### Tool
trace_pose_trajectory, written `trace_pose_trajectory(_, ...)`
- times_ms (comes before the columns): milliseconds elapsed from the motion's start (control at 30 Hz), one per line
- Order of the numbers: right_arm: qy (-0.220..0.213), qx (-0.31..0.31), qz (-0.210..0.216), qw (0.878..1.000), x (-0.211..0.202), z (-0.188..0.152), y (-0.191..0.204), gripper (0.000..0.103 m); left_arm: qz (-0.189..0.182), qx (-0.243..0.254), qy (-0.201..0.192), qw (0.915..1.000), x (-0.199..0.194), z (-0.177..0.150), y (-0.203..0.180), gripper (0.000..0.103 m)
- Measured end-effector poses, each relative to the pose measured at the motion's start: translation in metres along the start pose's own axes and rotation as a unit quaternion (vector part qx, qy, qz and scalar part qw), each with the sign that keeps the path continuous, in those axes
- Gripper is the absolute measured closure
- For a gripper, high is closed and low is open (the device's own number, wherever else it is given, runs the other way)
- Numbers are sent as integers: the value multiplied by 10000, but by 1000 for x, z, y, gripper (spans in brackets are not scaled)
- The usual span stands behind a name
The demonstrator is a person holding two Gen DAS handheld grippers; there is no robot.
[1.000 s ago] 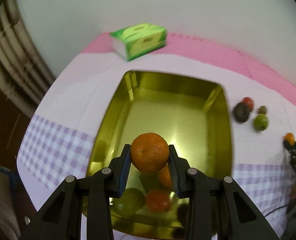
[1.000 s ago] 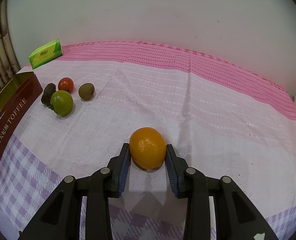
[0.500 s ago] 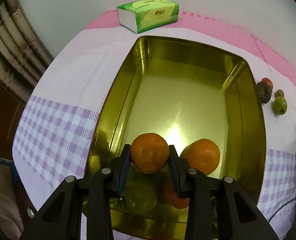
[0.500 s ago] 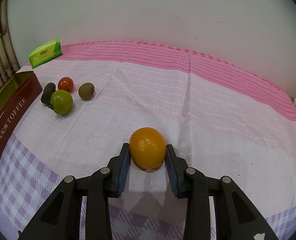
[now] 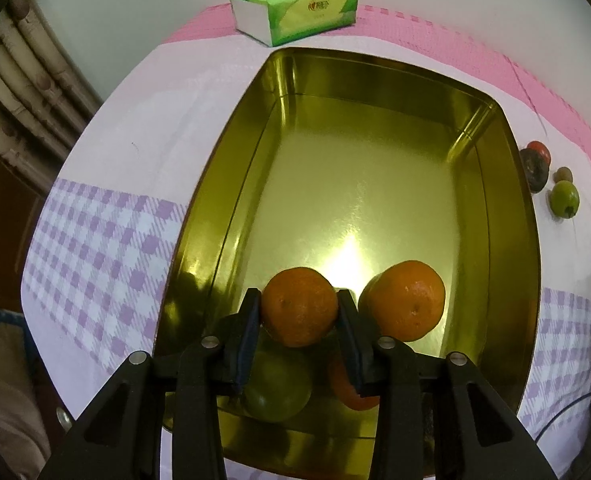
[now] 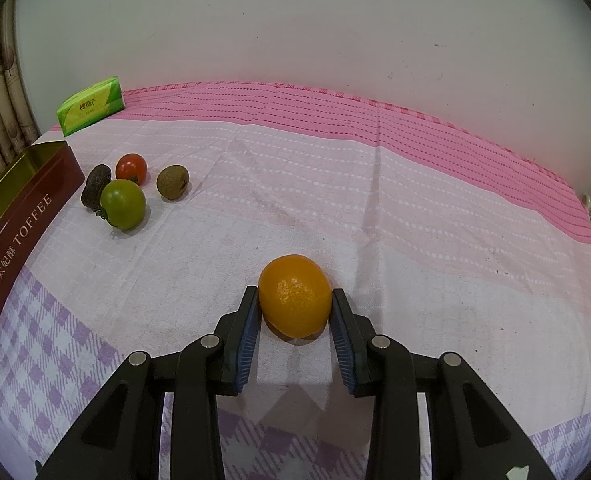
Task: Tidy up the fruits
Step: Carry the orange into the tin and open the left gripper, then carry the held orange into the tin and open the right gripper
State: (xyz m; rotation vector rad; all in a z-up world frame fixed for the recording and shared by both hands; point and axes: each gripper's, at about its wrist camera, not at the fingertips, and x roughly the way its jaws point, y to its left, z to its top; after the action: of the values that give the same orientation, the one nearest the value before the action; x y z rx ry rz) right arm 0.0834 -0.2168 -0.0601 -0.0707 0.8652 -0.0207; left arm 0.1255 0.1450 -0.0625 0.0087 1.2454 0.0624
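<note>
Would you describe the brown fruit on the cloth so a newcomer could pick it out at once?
Start at the toffee tin; a cluster of four small fruits lies beside it. The brown fruit sits farthest from the tin, apart from the green tomato, red tomato and dark fruit. It alone is dull brown.

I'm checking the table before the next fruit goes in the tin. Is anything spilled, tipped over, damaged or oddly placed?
Nothing stands out. The tin sits flat and upright, and the fruit inside looks whole. The left gripper is opening around an orange over the tin. The right gripper holds another orange on the cloth. Four small fruits lie loose beside the tin.
</note>
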Motion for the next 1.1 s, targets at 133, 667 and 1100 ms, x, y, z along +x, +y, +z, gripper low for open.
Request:
trace_pose_trajectory(133,-1,-16,-26,10000,1,0,0,70,28,58,-64,10000,-4,0,-2,48)
trace_pose_trajectory(667,25,27,-4,10000,1,0,0,71,-196,-179,-719,9971,-55,-13,16,47)
trace_pose_trajectory(1100,-255,-290,1426,9890,-49,42,97,73,17,-538,-1190,9914,-83,-37,51,47)
